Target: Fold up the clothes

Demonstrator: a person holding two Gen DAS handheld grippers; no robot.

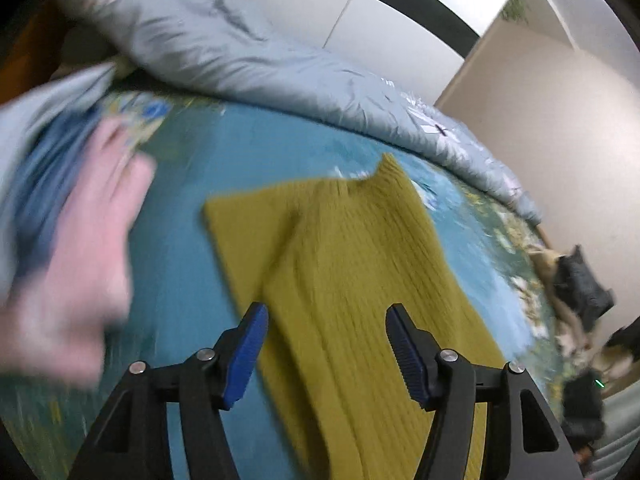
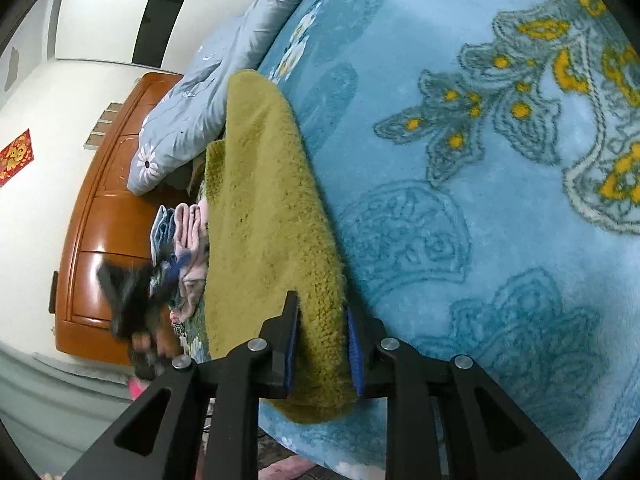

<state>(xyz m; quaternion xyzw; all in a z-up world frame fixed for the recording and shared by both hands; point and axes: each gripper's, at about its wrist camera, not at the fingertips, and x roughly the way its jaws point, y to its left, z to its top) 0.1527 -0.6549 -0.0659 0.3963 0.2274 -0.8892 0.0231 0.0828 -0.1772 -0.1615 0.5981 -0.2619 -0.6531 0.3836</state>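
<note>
the right hand-held gripper [image 2: 322, 346] pinched the sweater [image 2: 264, 216] at lower centre; the left hand-held gripper [image 1: 326, 354] gaped wide, empty, above it.

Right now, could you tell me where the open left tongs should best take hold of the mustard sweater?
Probably the sweater's near folded edge, approached low from the bedside. It lies flat on the blanket, directly ahead of the left tongs; the right tongs already pinch another edge.

Left gripper [image 1: 324, 320] hangs with jaws spread wide over the olive-yellow knit sweater [image 1: 360, 280], which lies flat on the blue patterned blanket [image 1: 248, 148], with a blurred pink garment [image 1: 72, 264] at left and a grey-blue duvet [image 1: 240, 52] bunched along the far edge.
</note>
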